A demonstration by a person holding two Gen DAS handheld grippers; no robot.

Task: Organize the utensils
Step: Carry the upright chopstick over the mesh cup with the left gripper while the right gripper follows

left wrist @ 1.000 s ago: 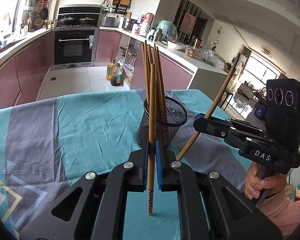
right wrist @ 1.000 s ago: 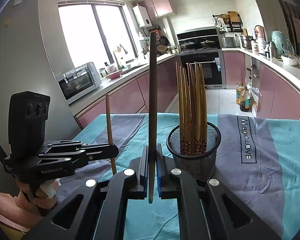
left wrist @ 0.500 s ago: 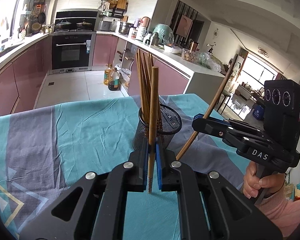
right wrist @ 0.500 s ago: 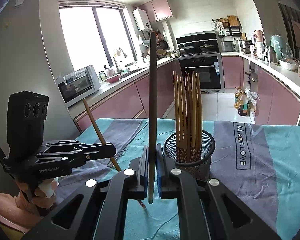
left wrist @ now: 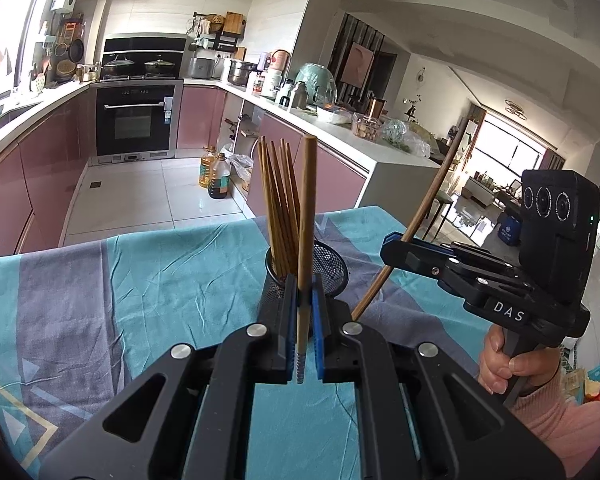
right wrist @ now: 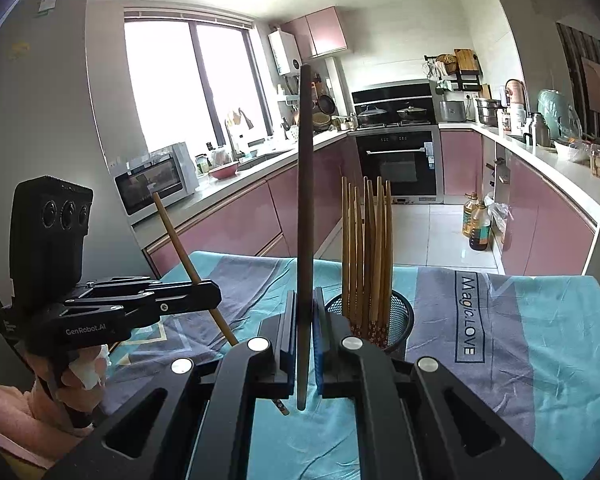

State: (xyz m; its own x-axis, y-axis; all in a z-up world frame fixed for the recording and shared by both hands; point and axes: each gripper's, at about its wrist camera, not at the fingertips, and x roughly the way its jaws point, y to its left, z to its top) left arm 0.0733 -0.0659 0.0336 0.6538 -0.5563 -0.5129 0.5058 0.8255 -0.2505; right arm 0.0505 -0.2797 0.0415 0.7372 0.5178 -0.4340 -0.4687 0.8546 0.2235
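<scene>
Both wrist cameras look closely along their fingers (left wrist: pixel 284 320), sharing the mesh holder (right wrist: pixel 396 312).

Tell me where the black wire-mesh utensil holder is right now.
The black wire-mesh utensil holder stands on the teal and grey tablecloth, mid-table, just beyond both hand-held grippers, holding a bundle of wooden chopsticks.

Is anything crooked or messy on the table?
Nothing is spilled or broken. The tablecloth is wrinkled. The chopsticks stand upright in the mesh cup, though they fan out a little at the top.
</scene>
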